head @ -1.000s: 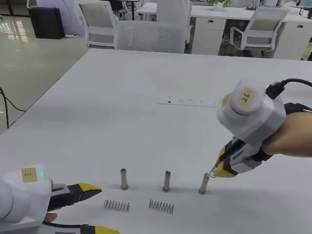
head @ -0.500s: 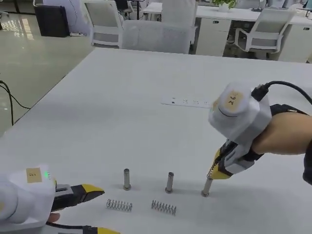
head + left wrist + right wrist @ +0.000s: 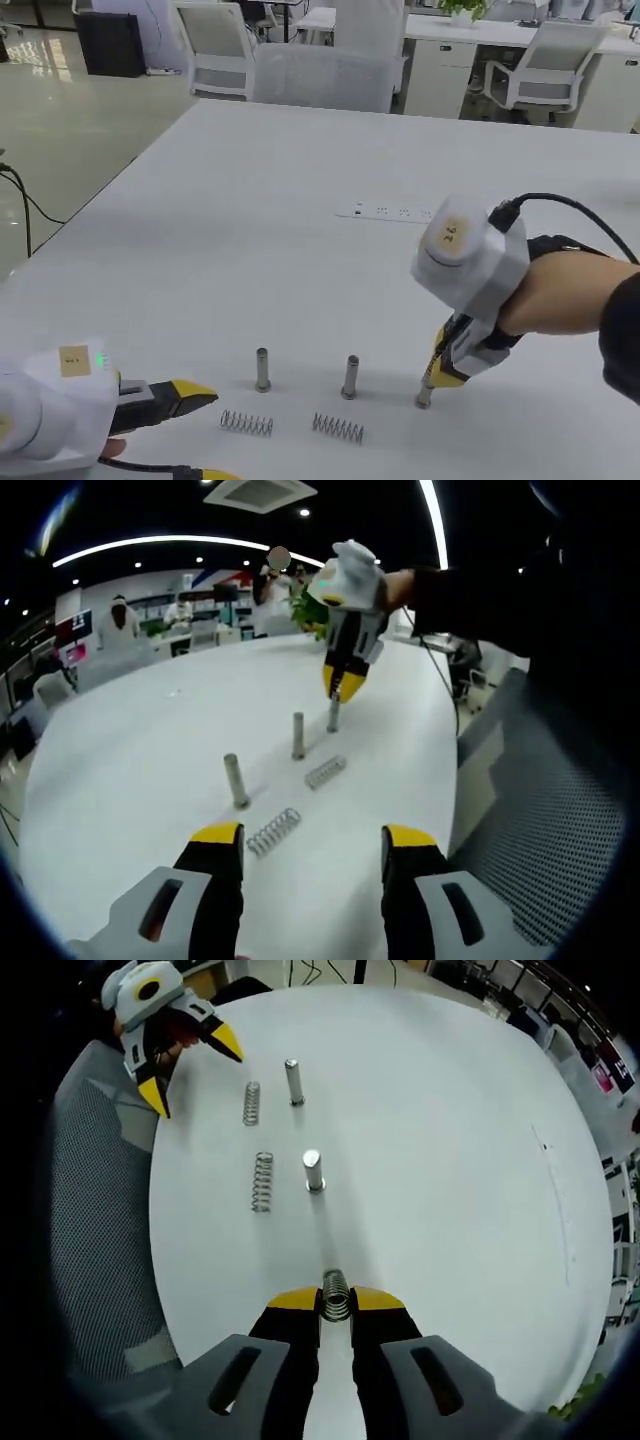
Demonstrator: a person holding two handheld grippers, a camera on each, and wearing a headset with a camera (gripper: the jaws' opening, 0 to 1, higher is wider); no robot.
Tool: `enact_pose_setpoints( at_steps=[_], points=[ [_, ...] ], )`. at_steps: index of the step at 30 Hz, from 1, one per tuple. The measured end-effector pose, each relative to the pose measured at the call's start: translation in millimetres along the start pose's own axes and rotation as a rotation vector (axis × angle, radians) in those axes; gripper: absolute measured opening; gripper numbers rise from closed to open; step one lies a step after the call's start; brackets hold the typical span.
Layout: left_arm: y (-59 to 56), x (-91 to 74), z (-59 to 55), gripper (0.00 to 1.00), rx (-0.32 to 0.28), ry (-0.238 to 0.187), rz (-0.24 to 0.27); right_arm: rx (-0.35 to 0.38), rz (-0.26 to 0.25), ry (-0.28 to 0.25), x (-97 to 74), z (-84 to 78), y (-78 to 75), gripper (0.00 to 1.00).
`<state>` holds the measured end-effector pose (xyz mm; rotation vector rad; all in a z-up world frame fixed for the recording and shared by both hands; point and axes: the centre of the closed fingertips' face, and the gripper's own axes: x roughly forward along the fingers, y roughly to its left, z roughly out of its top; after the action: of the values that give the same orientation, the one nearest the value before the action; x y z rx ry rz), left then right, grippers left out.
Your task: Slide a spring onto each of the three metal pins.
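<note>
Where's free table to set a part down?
Free: white tabletop between the white power strip and the three upright metal pins, and its left side. Crowded: near edge, where two loose coil springs lie before the pins, the open left gripper beside them, the right gripper holding a third spring at the rightmost pin.

White table (image 3: 250, 200): 3 pins (image 3: 350, 376), 2 springs (image 3: 246, 424)

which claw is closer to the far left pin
Left. The left claw hangs open just near-left of the far left pin; the right claw is at the row's other end, shut on a spring at the far right pin.
</note>
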<state>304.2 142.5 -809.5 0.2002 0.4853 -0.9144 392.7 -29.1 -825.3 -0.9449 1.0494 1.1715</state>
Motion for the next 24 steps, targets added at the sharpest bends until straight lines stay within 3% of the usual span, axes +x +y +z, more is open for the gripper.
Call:
enact_pose_setpoints(
  at_steps=[11, 24],
  points=[
    [-0.1, 0.1, -0.1, 0.5, -0.001, 0.0, 0.002, 0.012, 0.017, 0.014, 21.6, -6.5, 2.7, 0.08],
    [-0.2, -0.1, 0.4, 0.5, -0.002, 0.002, 0.003, 0.006, 0.016, 0.007, 27.3, -7.1, 3.4, 0.11]
  ],
)
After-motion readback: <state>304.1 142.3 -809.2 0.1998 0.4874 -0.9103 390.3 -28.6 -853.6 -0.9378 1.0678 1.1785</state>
